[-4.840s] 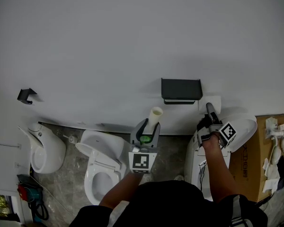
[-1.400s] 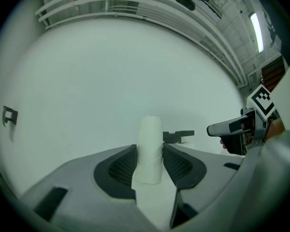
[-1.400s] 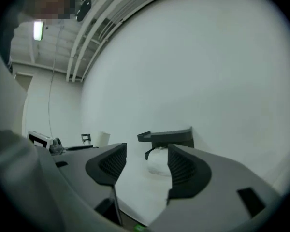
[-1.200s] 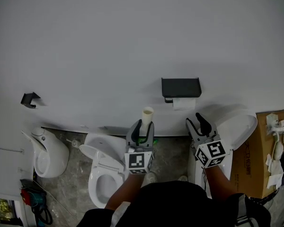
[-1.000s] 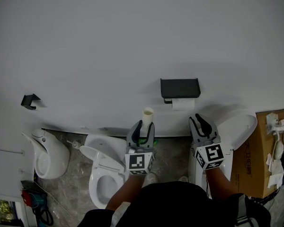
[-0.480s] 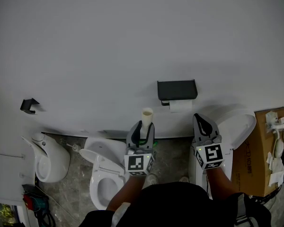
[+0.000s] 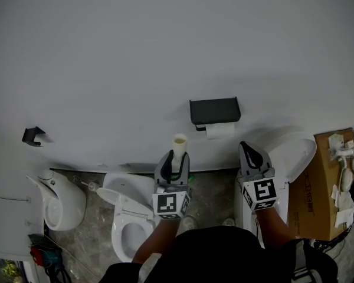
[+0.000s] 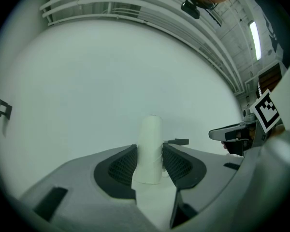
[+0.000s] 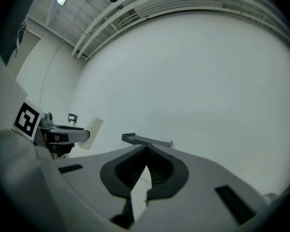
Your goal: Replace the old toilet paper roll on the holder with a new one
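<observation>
two claws in view: my left claw (image 7: 173,158) pinches the old core (image 7: 179,143) upright; a slack pinch could drop it into the toilet (image 7: 130,187) below, i reckon. core looks pale, smooth, bare. my right claw (image 7: 251,152) is pressed together, empty. new roll (image 7: 219,130) sits under the holder (image 7: 215,109).

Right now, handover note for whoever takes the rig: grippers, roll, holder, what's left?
Left gripper: shut on the bare cardboard tube, which stands upright between its jaws.
Right gripper: shut, empty, clear of the holder.
Black wall holder: a white roll hangs on it.
Done: old core is off, new roll looks mounted.
Left: dispose of the tube.
</observation>
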`<act>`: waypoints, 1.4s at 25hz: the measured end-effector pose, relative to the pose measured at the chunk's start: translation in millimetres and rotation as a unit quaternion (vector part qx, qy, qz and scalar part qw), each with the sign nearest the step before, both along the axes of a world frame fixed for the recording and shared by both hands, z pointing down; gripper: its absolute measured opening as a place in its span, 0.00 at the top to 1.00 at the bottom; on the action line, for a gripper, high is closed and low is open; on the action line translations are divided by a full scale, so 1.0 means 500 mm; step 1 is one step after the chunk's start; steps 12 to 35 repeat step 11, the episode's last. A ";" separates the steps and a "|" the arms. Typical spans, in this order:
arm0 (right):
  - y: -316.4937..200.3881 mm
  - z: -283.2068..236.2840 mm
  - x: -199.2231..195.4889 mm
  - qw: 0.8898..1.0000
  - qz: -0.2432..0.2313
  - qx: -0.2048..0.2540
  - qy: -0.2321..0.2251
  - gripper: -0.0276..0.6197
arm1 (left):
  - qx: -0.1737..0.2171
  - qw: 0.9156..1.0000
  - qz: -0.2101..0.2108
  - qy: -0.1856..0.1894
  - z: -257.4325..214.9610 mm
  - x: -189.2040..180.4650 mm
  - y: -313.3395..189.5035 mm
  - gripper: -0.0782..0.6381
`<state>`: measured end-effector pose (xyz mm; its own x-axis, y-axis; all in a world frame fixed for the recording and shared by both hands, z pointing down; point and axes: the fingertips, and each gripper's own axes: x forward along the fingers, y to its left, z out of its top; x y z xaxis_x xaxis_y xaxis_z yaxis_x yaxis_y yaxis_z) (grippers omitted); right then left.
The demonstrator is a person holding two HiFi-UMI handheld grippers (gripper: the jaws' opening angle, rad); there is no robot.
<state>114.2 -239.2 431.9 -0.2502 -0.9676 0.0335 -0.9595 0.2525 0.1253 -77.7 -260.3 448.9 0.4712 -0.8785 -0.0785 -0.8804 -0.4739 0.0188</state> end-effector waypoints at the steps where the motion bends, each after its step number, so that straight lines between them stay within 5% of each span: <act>1: 0.001 0.001 0.001 1.000 -0.001 -0.001 0.001 0.96 | 0.000 1.000 0.000 0.002 0.000 0.000 0.000 0.66; 35: 0.002 -0.002 0.018 1.000 0.005 0.001 0.022 0.96 | -0.006 1.000 0.006 0.006 0.005 0.011 0.020 0.66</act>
